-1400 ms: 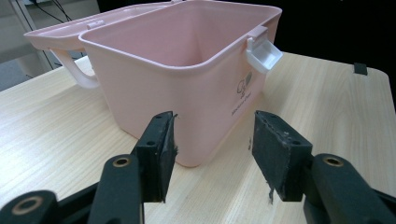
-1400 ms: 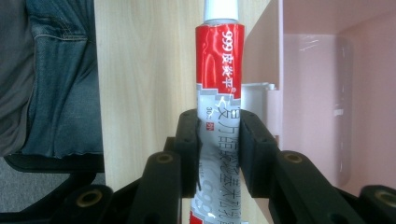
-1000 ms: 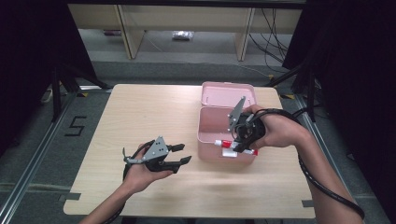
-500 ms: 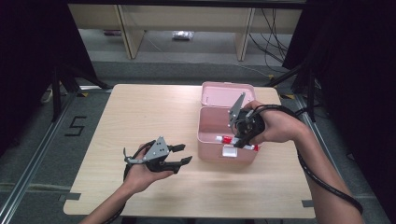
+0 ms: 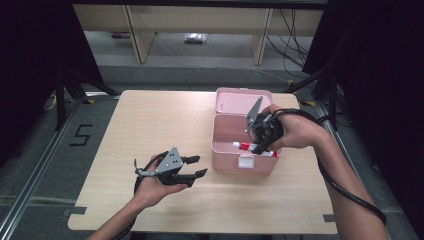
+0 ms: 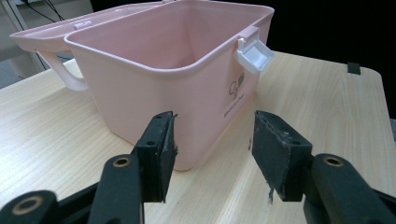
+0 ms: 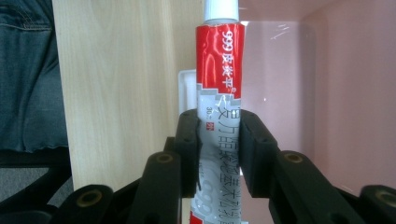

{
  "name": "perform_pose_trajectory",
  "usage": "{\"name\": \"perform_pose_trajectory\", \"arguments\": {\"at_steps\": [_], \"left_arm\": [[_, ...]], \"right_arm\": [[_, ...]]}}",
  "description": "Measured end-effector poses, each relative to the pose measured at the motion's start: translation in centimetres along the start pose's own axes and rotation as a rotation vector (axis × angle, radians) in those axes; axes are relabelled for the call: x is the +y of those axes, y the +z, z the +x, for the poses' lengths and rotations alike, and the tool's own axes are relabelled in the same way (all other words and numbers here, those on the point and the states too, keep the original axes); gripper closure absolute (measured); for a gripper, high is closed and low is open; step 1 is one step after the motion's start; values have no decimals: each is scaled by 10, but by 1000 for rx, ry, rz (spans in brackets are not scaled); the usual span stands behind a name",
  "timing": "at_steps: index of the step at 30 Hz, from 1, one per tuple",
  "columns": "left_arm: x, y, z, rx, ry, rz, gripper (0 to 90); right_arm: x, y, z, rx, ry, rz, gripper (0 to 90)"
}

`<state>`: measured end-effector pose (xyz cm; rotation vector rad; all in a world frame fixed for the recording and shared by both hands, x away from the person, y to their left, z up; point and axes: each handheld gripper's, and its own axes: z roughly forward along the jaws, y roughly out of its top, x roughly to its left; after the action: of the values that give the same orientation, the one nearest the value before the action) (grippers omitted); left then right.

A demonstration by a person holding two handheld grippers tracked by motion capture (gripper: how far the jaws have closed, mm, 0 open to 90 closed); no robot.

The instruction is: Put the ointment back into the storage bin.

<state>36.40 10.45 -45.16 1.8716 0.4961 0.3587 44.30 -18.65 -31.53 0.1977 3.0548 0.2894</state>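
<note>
Over the table, the right gripper (image 5: 257,146) clasped a tube (image 5: 252,148) lying crosswise above the open box's (image 5: 242,162) front rim, a little lower than a second before. From the left gripper (image 6: 212,156), jaws apart and empty, the box stood just ahead. Along the right jaws, the tube (image 7: 219,84) pointed straight away, cap outward.

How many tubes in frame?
1. A red-and-white tube clamped in the right gripper, held over the open pink box. Part of the box floor is hidden, so more may lie inside.
</note>
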Motion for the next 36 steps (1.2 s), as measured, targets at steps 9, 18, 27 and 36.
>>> {"name": "perform_pose_trajectory", "arguments": {"at_steps": [9,18,27,36], "left_arm": [[0,1,0,-3,1,3,483],[1,3,-1,-7,4,2,483],[1,2,-1,-5,3,11,483],[0,3,-2,-5,0,4,483]], "right_arm": [[-1,5,-10,0,-25,1,723],[1,10,-17,2,5,14,722],[1,18,-26,-8,-29,45,722],[2,26,-30,1,-8,67,722]]}}
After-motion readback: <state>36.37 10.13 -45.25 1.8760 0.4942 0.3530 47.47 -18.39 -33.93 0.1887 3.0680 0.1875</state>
